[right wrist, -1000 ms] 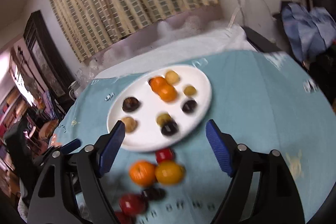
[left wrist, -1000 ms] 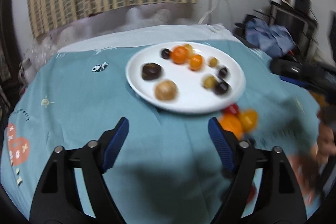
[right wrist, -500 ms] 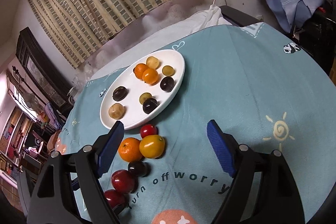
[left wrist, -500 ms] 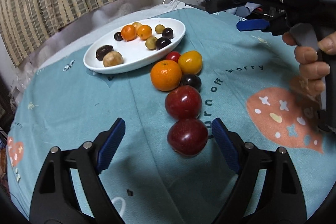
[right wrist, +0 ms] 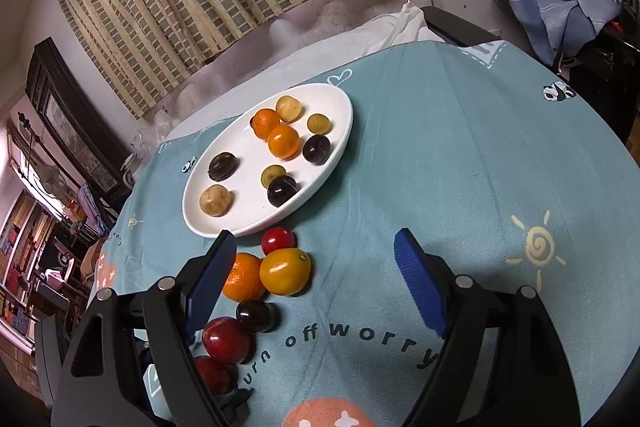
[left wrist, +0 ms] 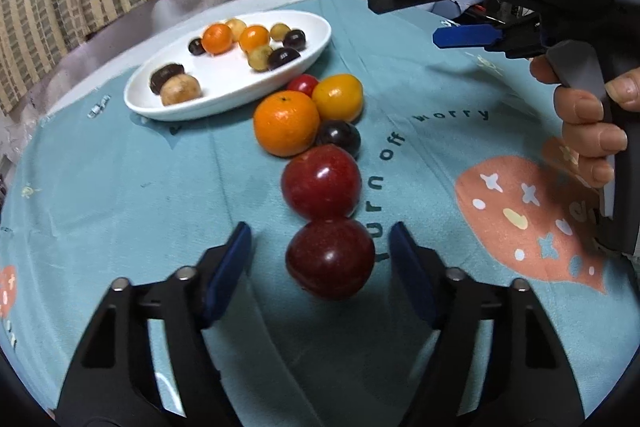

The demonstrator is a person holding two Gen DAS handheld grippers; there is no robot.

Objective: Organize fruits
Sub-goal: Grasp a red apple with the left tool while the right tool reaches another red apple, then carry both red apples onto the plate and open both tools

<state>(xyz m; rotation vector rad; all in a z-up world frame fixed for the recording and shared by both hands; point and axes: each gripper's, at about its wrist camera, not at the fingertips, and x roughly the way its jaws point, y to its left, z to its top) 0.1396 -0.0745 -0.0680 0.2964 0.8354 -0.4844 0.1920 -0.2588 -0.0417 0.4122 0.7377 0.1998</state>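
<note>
The left hand-held gripper (left wrist: 320, 253) sits low over the table (left wrist: 120, 187), its jaws spread wide on either side of the near red plum (left wrist: 330, 259) without touching it. A second plum (left wrist: 321, 181) touches the first from behind, and beyond it lie a dark grape (left wrist: 338, 137), an orange (left wrist: 286, 123), a yellow tomato (left wrist: 338, 97) and a small red tomato (left wrist: 303, 84) — a loose line leading to the white plate (left wrist: 224, 99), which holds small fruits. The right hand-held gripper (right wrist: 316, 281), also open and empty, hovers higher — over the cloth beside the tomato cluster. In the left view a hand (left wrist: 588, 123) grips its handle.
</note>
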